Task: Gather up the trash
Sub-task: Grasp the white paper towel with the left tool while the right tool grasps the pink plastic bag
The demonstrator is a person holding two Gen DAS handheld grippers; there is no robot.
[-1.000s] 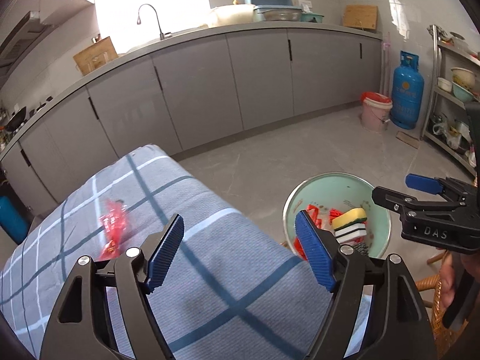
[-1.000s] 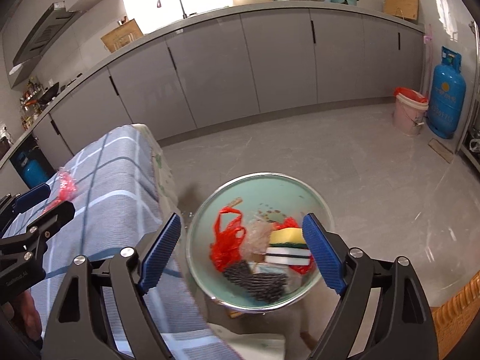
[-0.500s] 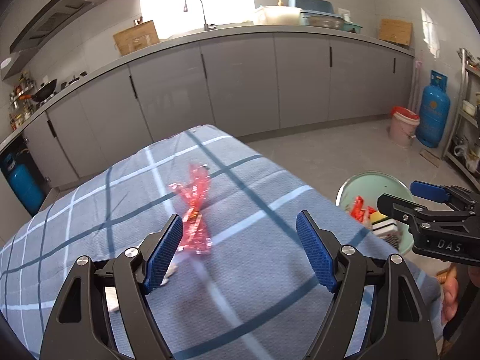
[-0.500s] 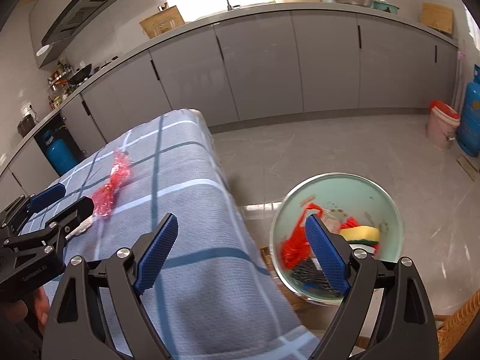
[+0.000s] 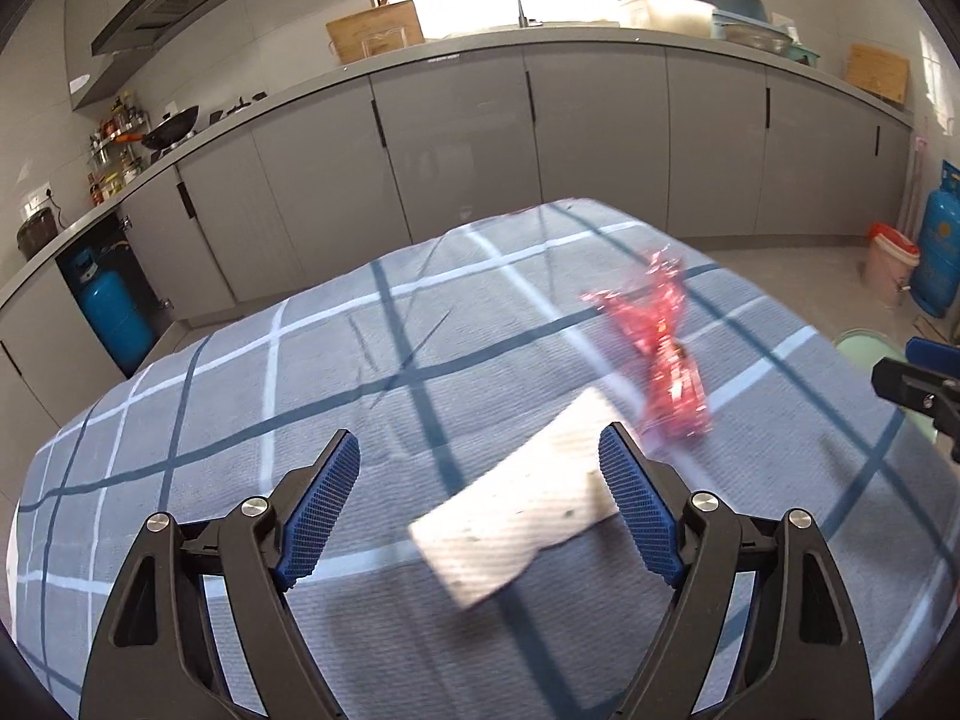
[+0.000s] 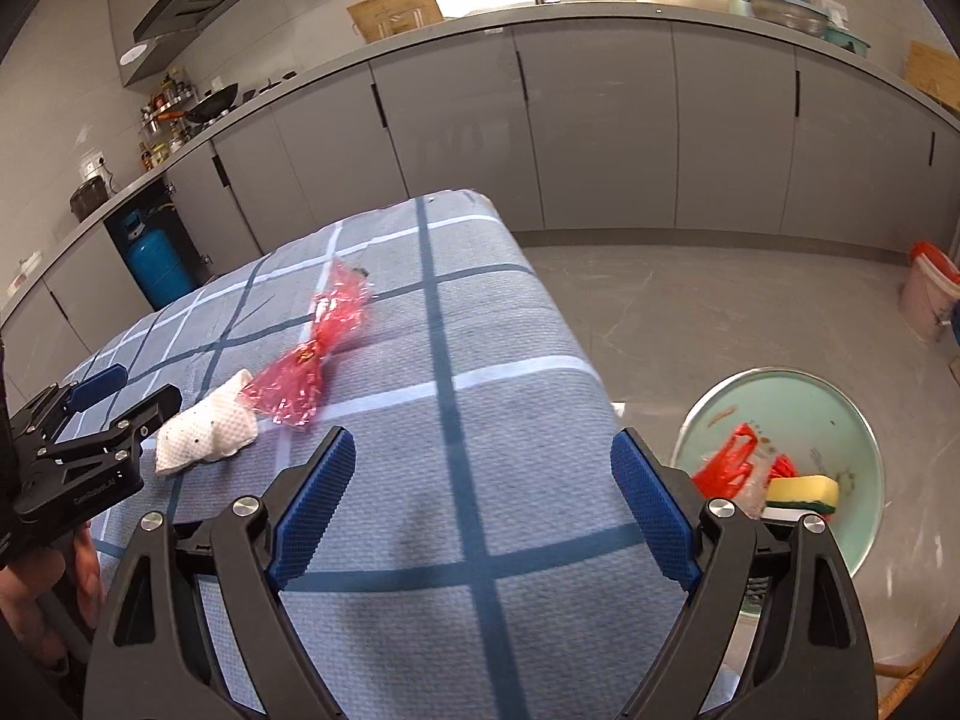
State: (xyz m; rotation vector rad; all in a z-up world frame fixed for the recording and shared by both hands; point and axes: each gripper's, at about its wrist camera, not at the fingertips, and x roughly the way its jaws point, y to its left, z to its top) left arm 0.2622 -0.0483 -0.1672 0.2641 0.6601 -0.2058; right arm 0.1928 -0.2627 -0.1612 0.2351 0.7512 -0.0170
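Since a moment ago I have swung both grippers away from the bin and over the table, so the white wad now sits right between my left fingers where only the red wrapper was ahead before. My left gripper (image 5: 480, 501) hangs low over the grey-blue checked tablecloth (image 5: 312, 396), tilted down toward it, its blue-padded jaws spread wide with nothing held. The crumpled white mesh-textured paper wad (image 5: 528, 516) lies flat on the cloth between those jaws, nearer the right pad; whether that pad touches it I cannot tell, as the view is blurred. Just beyond the wad, touching its far end, lies the crinkled red transparent plastic wrapper (image 5: 660, 354), twisted in the middle like a bow.

My right gripper (image 6: 483, 507) is held over the near right corner of the table, also angled downward, its jaws wide apart and empty, with only bare cloth between them. From this side my left gripper (image 6: 90, 438) shows at the left edge, with part of the hand (image 6: 42, 588) that holds it below. The round pale-green plastic bin (image 6: 840, 396) stands on the floor to the right of the table, holding a red plastic bag (image 6: 723, 468) and a yellow-and-green sponge (image 6: 804, 492).
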